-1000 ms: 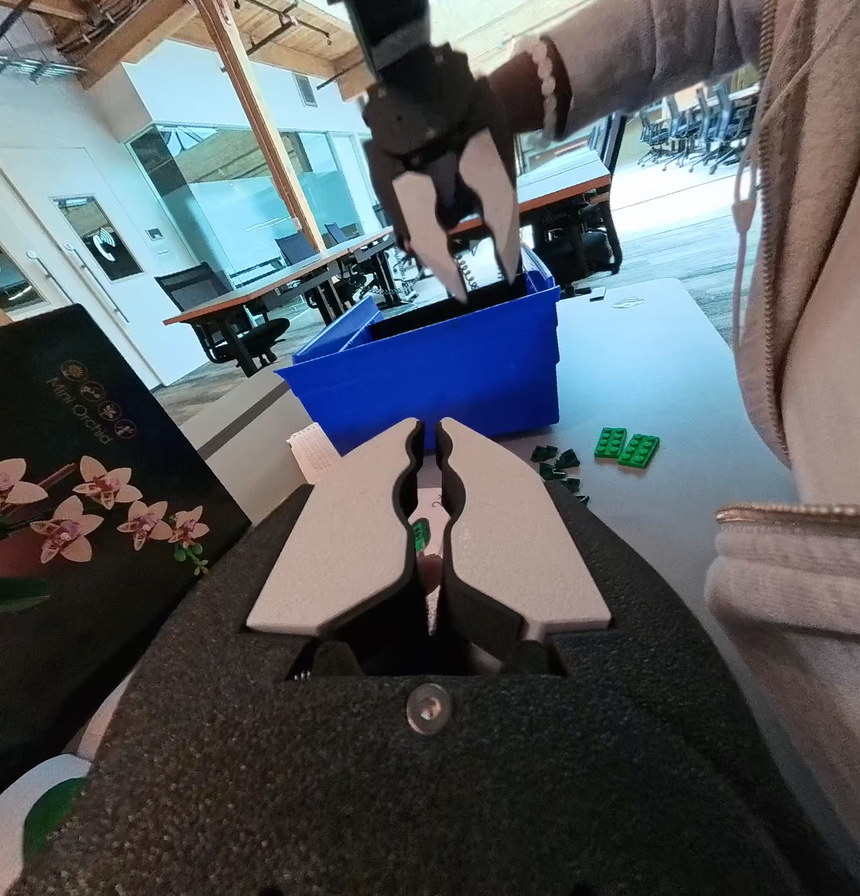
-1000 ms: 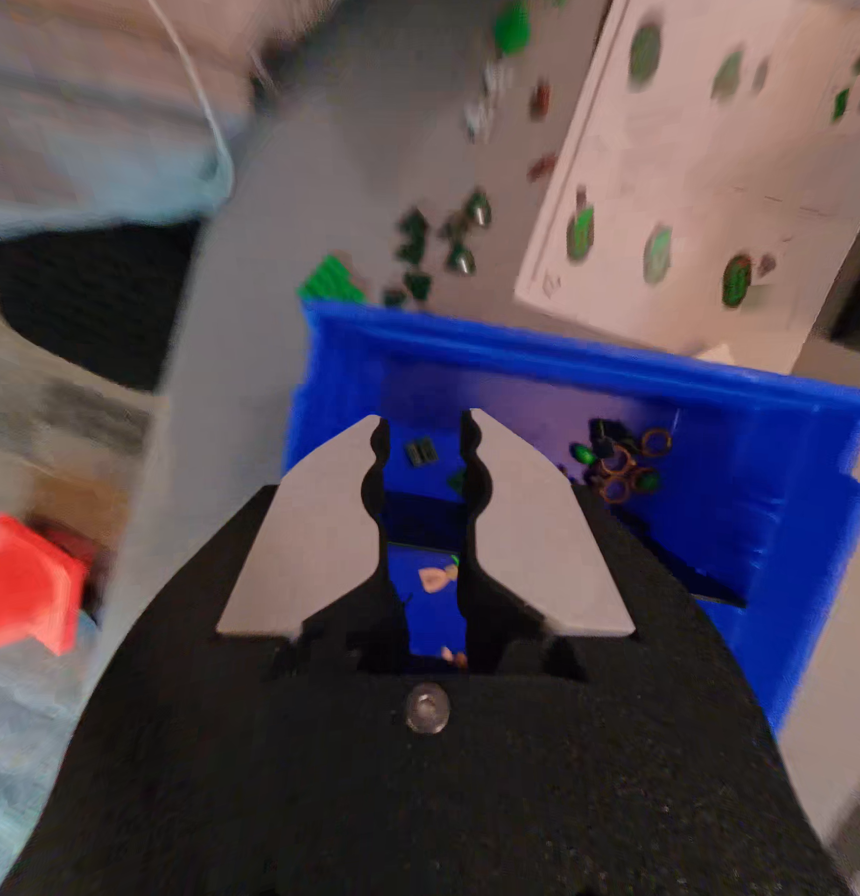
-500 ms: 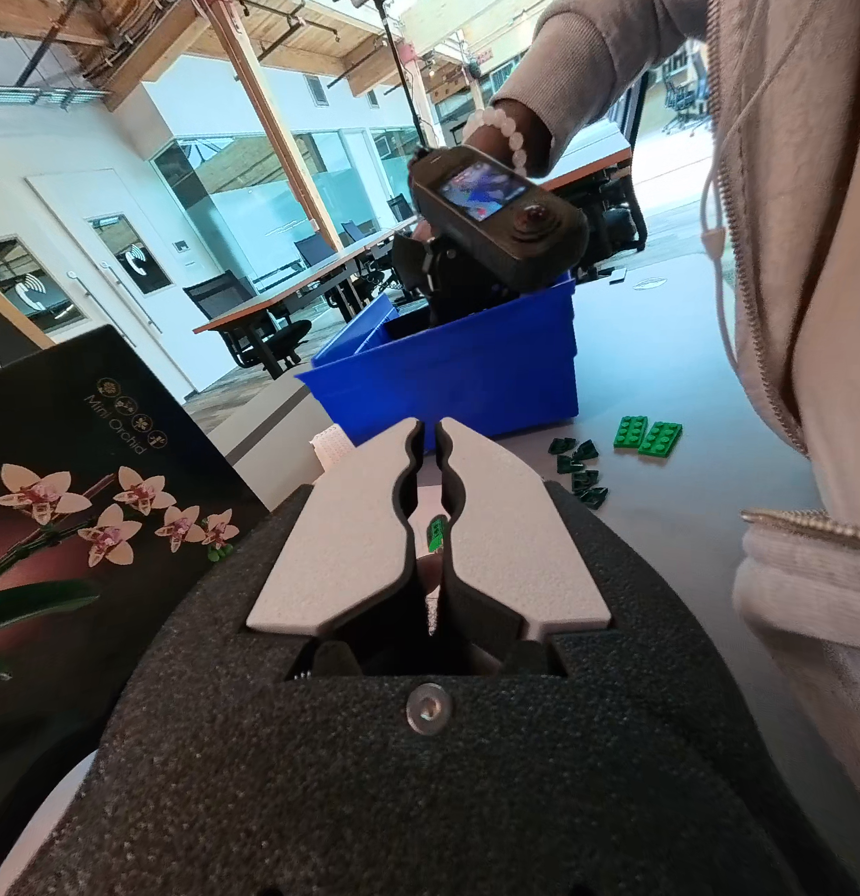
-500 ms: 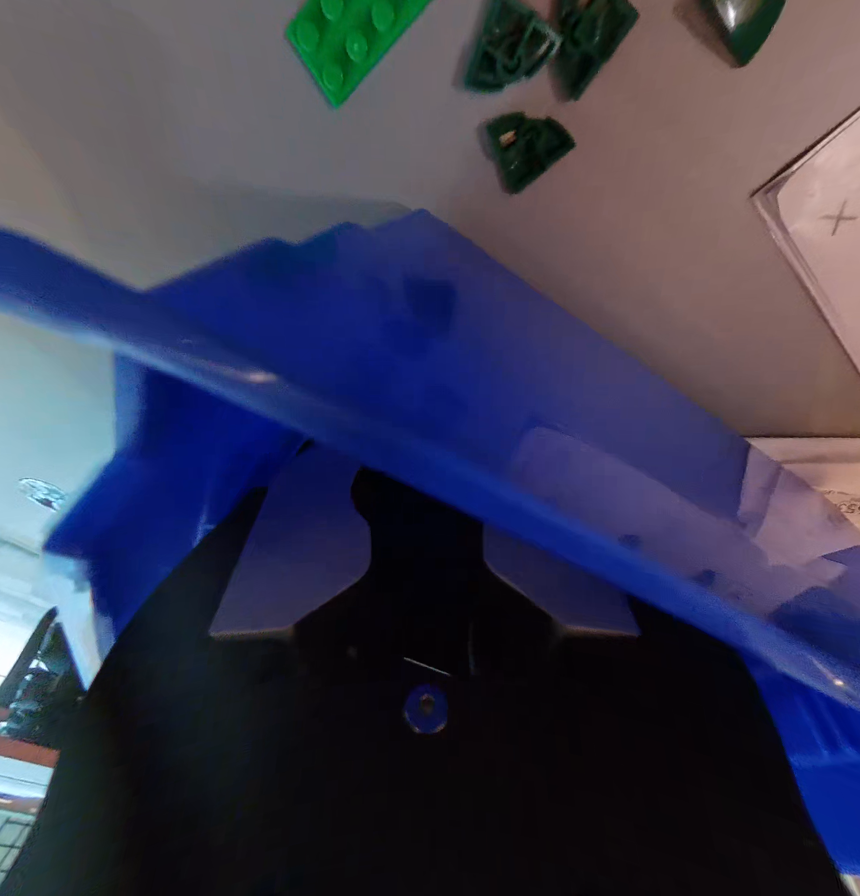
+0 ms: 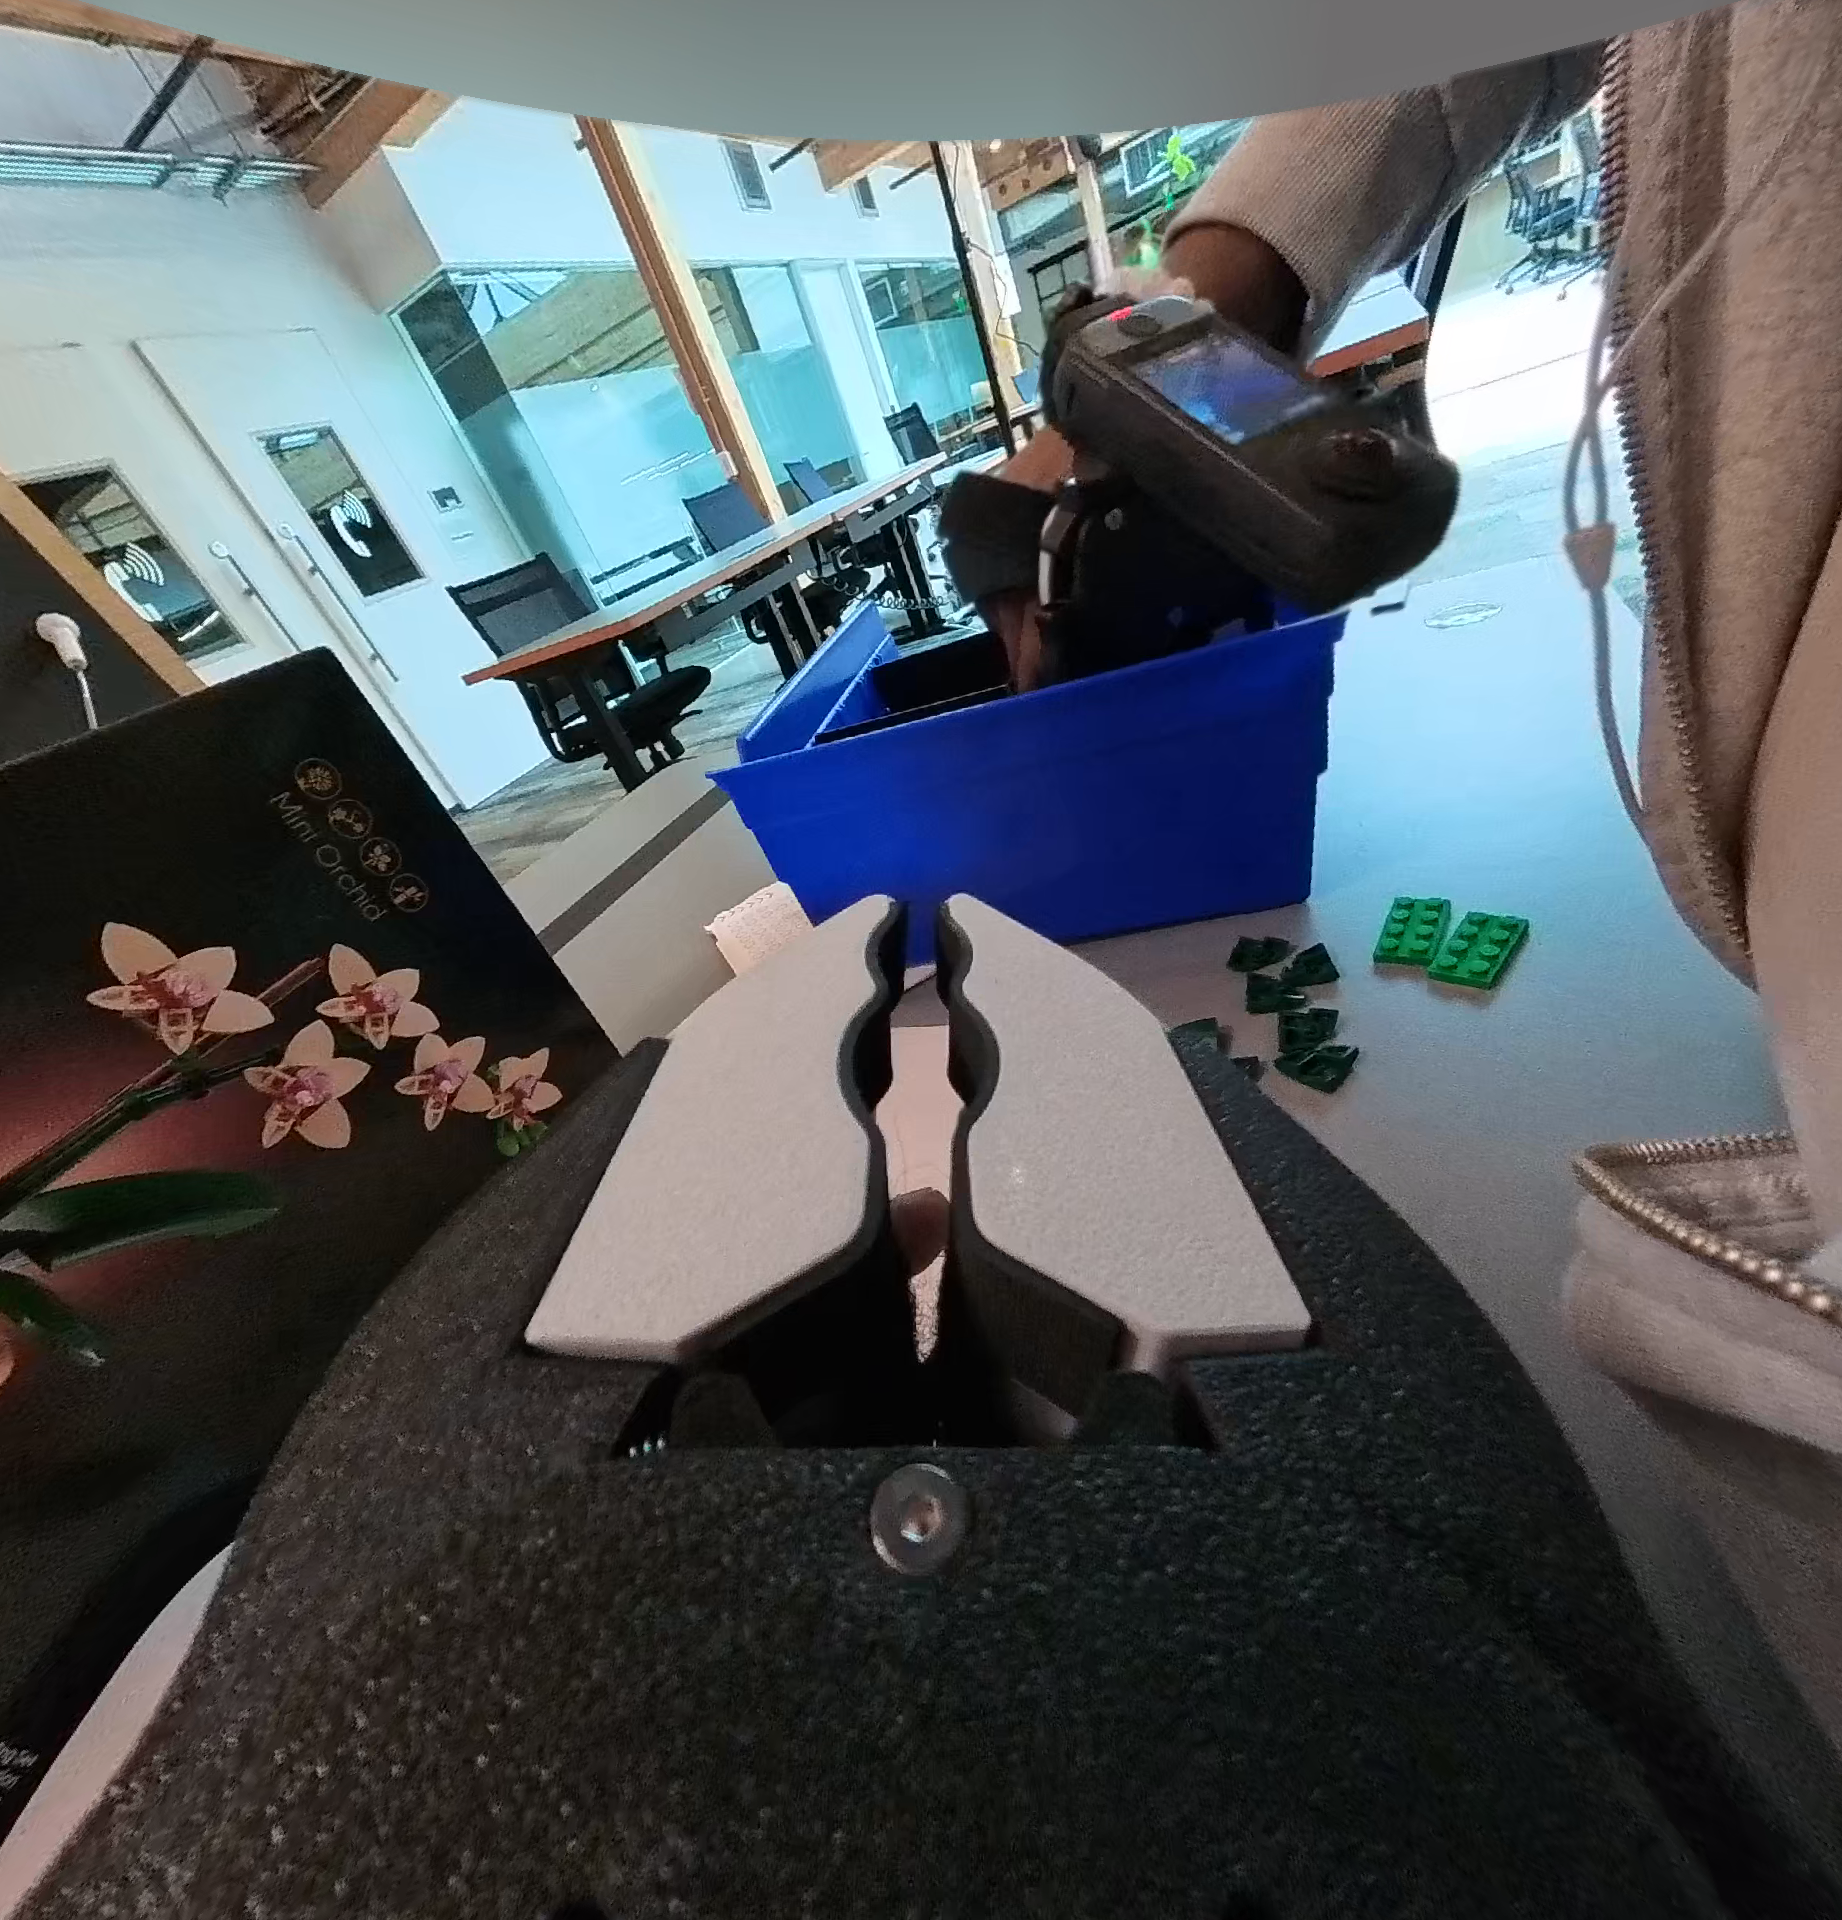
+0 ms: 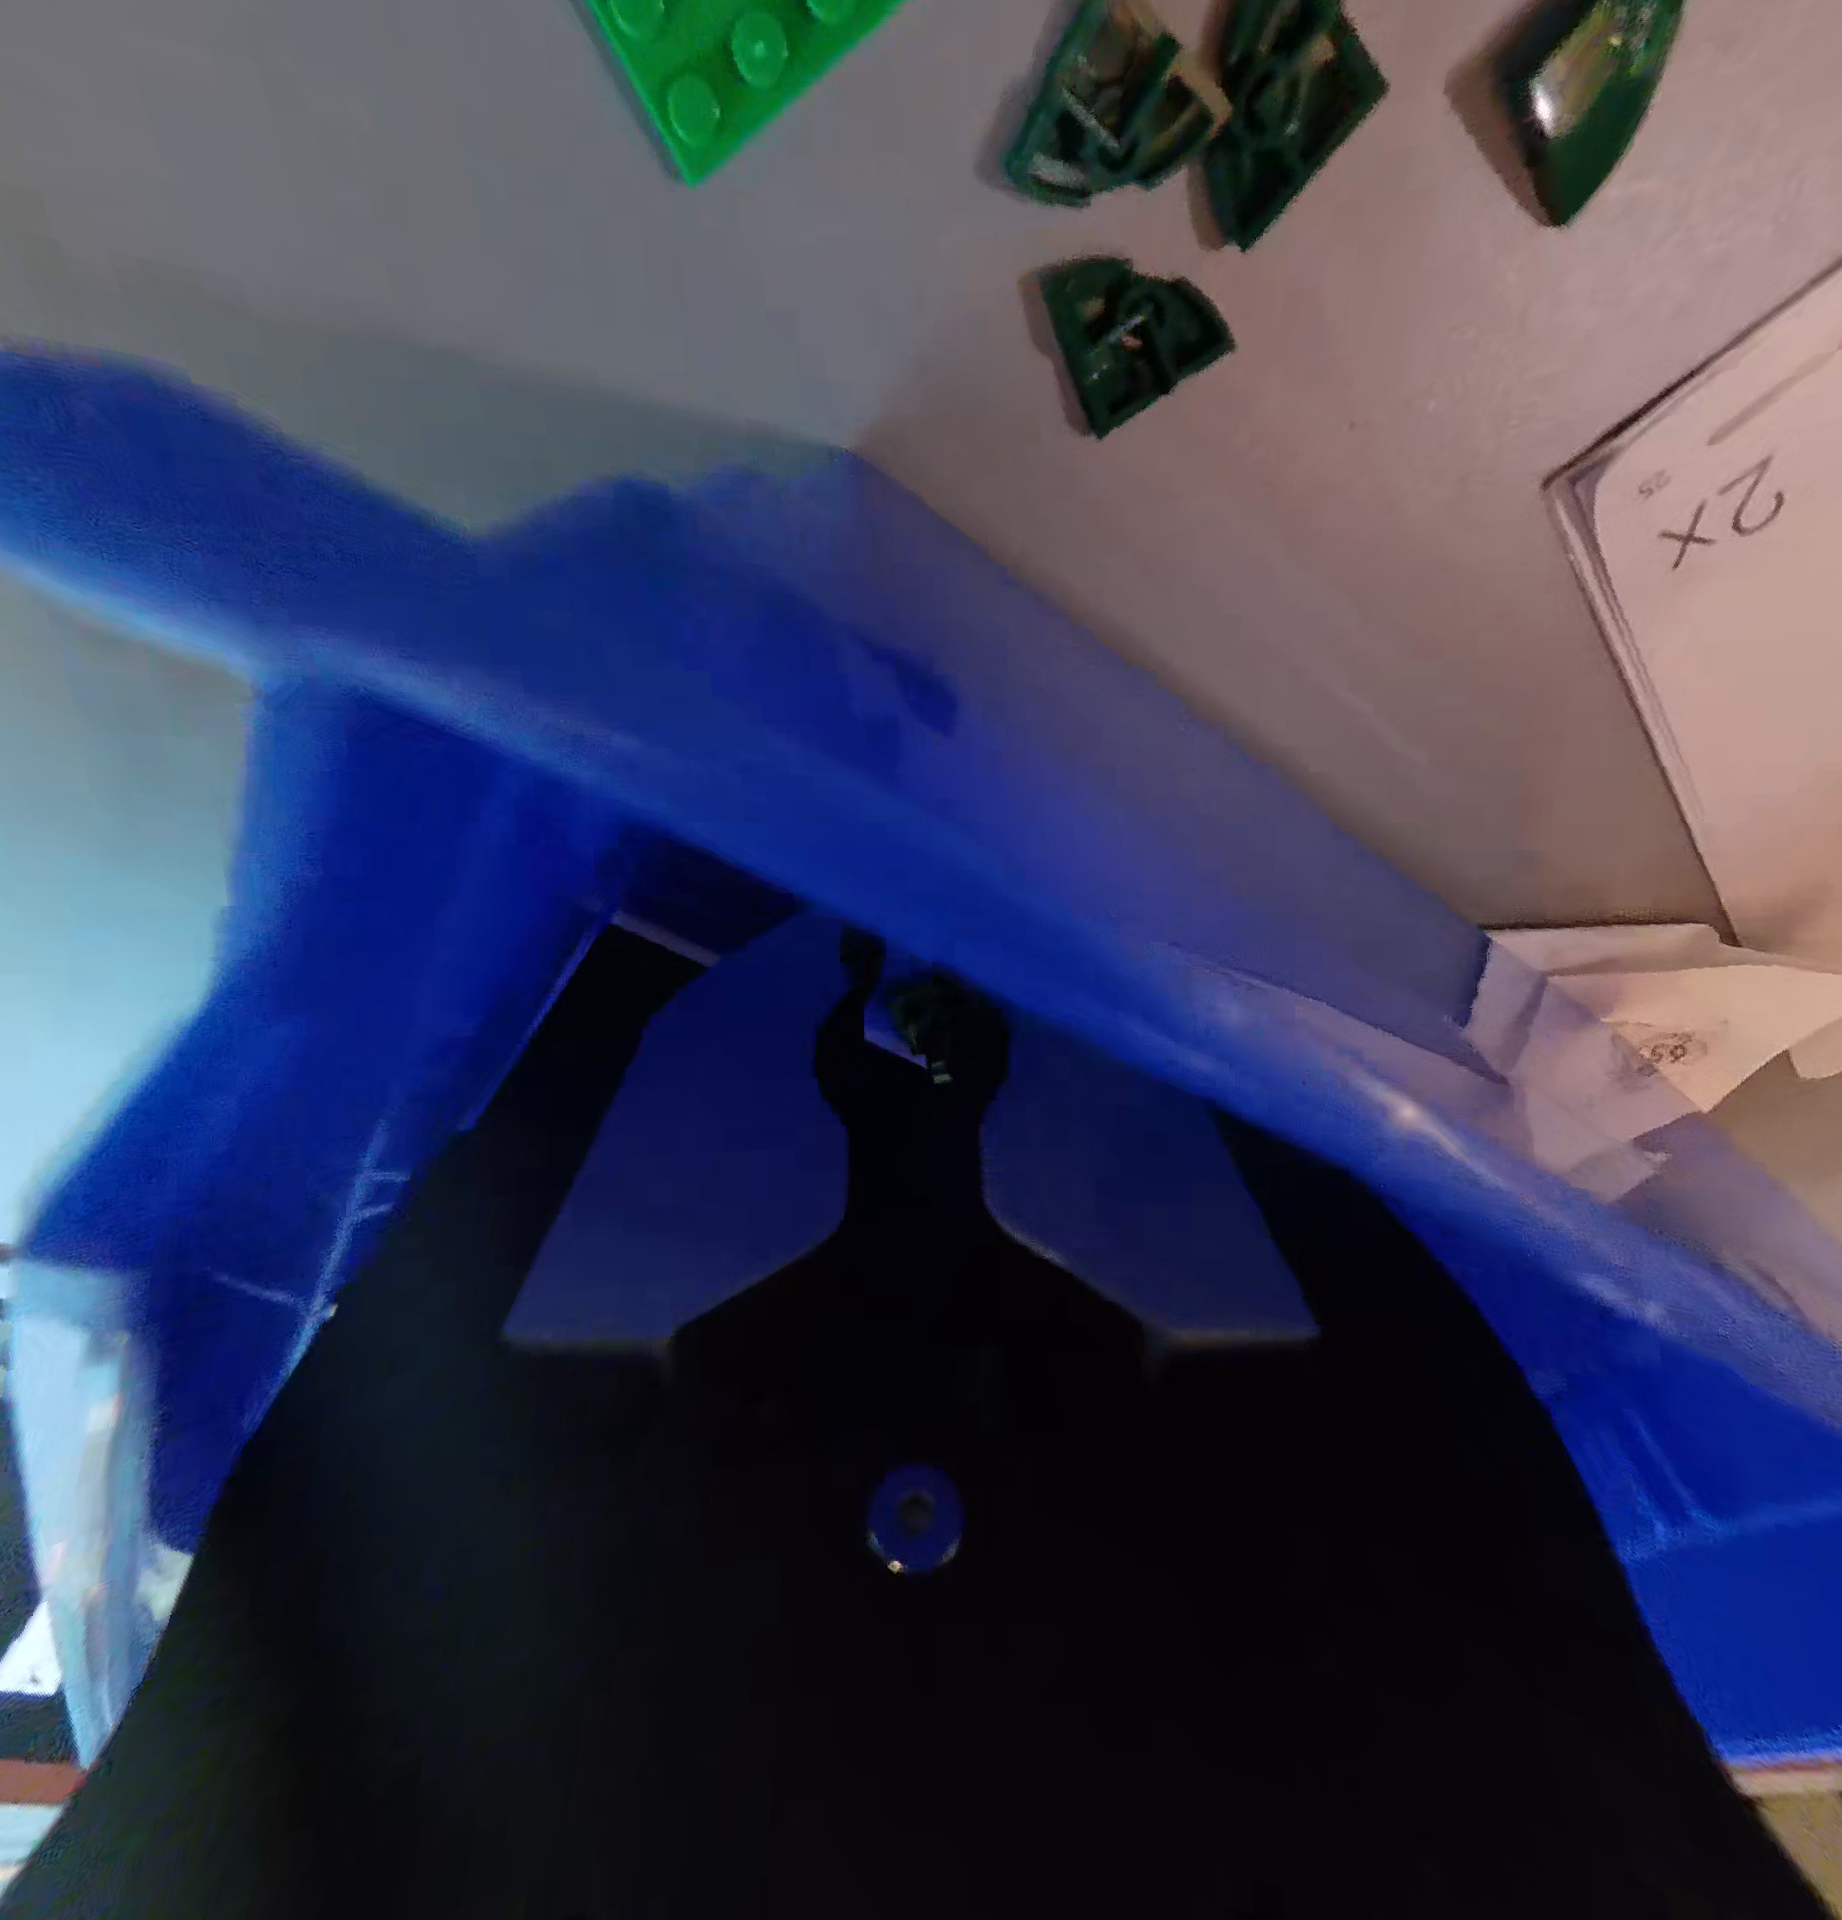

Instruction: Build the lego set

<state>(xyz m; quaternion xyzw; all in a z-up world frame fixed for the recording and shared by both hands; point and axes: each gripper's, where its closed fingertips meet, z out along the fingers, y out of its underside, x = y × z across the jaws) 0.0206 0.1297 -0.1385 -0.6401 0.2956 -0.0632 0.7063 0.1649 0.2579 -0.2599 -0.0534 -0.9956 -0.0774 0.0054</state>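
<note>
Left wrist view. My left tool (image 5: 922,920) hovered low over the desk (image 5: 1519,1122), its jaws nearly together with only a thin slit between them and nothing gripped. The blue bin (image 5: 1031,821) served as the landmark: it stood just beyond the left tool's tips. To the right of the bin, on the desk, lay two bright green plates (image 5: 1449,941) side by side, and nearer to me a loose cluster of dark green pieces (image 5: 1291,1003). To the left of the bin, the dark set box with the orchid picture (image 5: 221,987) stood propped. My right tool (image 5: 1125,613) reached down into the bin from above, its tips hidden by the bin wall. I saw no assembled section anywhere; I judged the build to be at the part-gathering stage, with nearly all assembly left.

Right wrist view. My right tool (image 6: 922,997) sat inside the bin (image 6: 1000,810), in deep shadow. Its jaws stood slightly apart near a small dark piece; I could not tell whether they held it. Beyond the bin's rim lay a green plate (image 6: 751,73), dark green pieces (image 6: 1130,338) and the instruction sheet (image 6: 1779,644).

Surface and room. The desk was smooth and pale grey. Behind the bin, the room was an open office with glass partitions, timber beams, long tables and black chairs.
</note>
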